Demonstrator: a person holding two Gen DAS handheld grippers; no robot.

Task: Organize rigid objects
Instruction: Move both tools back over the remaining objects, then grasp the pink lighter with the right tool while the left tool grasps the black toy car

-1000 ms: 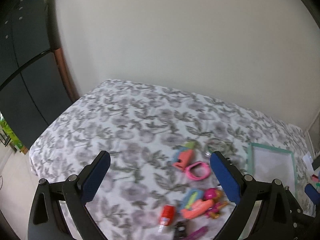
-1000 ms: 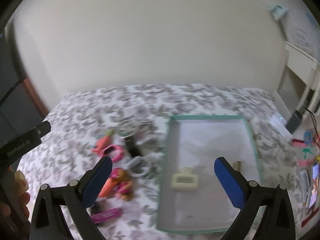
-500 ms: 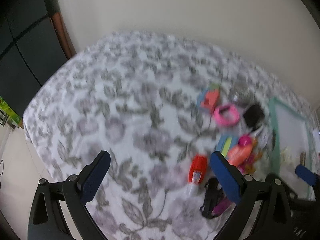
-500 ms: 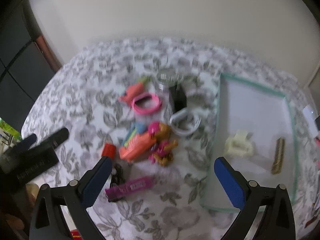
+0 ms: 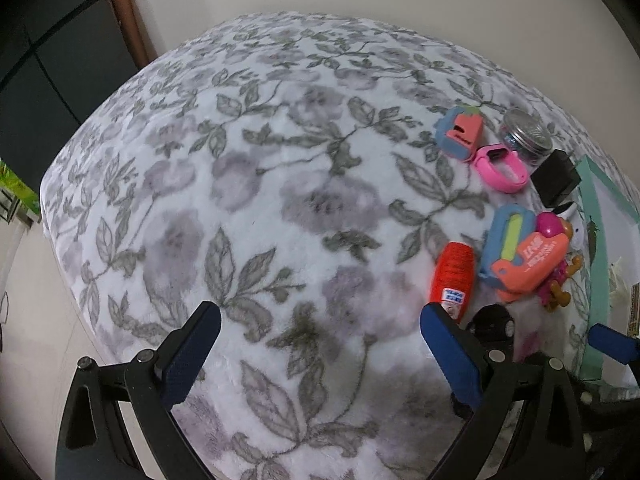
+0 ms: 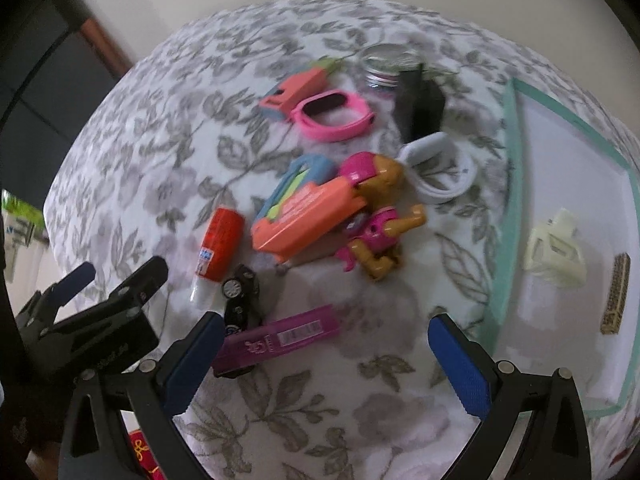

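The pile of small rigid objects lies on the grey floral bedspread (image 6: 168, 128), just left of the flat white tray with a mint-green rim (image 6: 505, 216). Nearest to the tray's left rim you see a coiled white cable (image 6: 440, 172) and a black block-shaped adapter (image 6: 420, 108). Further from the tray lies a pink and brown toy figure (image 6: 380, 224), touching a coral-orange plastic case (image 6: 308, 216) which carries white writing too blurred to read. The purple flat pack (image 6: 280, 338) shows a white barcode label, and the red glue tube (image 6: 220, 240) has a small white label; neither can be read. Inside the tray rest a cream plastic hair claw (image 6: 554, 248) and a small brown comb-like clip (image 6: 616, 294).

Your right gripper (image 6: 320, 360) hangs over the purple pack with its blue fingers wide apart and empty. Your left gripper (image 5: 316, 352) is also spread wide and empty, over bare bedspread well left of the tray.
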